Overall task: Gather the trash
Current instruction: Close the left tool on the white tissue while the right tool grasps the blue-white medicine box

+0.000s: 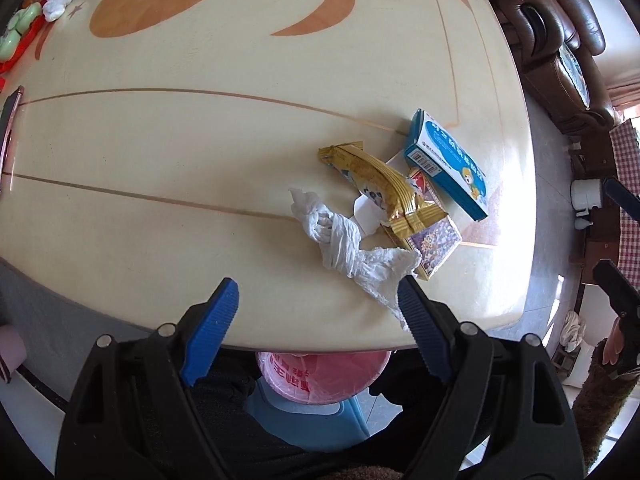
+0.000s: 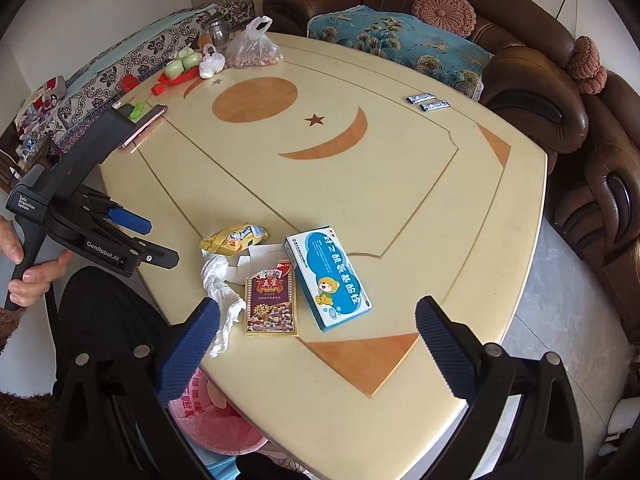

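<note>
Right gripper (image 2: 318, 320) above near table (image 2: 400, 208) edge, jaws wide, nothing between them. Just ahead of its fingers: tissue (image 2: 220, 284) by the left finger, card box (image 2: 272, 300) next, blue box (image 2: 326, 276) toward the right finger. Yellow wrapper (image 2: 234, 238) beyond the tissue. Left gripper (image 2: 132, 220) off to the left, hand (image 2: 28, 276) on its grip. Pink bin bag (image 2: 216, 420) below the table edge.

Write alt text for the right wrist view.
The right gripper hangs open over a cream table, above a crumpled white tissue, a yellow snack wrapper, a dark red card box and a blue-and-white medicine box. The left gripper is at the left.
</note>
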A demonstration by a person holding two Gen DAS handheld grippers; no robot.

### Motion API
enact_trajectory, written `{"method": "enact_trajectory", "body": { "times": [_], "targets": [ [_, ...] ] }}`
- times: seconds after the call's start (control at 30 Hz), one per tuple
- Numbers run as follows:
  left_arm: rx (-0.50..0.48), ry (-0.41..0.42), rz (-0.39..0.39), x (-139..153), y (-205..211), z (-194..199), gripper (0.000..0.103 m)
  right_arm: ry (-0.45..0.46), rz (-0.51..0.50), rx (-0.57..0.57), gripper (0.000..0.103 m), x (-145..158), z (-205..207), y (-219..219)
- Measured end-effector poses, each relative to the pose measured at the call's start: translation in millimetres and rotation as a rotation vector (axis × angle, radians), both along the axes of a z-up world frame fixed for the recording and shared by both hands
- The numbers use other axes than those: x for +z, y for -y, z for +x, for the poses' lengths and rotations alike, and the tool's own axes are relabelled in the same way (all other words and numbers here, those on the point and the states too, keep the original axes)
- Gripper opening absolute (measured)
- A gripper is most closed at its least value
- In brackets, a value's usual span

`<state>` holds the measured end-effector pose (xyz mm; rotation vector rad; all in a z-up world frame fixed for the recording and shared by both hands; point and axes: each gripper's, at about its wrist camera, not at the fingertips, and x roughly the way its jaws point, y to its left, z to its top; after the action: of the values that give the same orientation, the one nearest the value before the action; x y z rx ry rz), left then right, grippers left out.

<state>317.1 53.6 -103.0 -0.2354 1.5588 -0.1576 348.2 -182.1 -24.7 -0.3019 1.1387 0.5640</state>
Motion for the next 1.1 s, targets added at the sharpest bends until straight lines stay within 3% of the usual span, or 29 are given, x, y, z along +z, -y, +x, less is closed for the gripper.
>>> {"method": "enact_trajectory", "body": {
  "times": [0.3,0.8,0.93,1.1],
  "targets": [
    [0.085,-0.063,-0.057,-36,6,10,0.080,-0.076,-0.022,0.045,0.096,-51,20,-4],
    [0.151,-0.118,-0.039,-75,-6,23,0.080,-0.155,-0.150,0.162,0.096,-112,46,-30],
    [0.144,-0.099,-0.024,-76,-3,27,0.079,-0.166,-0.169,0.178,0.096,-121,52,-32],
    [0.144,-0.088,0.021,-73,1,28,0.070,-0.164,-0.190,0.198,0.084,-128,57,-37]
  ]
}}
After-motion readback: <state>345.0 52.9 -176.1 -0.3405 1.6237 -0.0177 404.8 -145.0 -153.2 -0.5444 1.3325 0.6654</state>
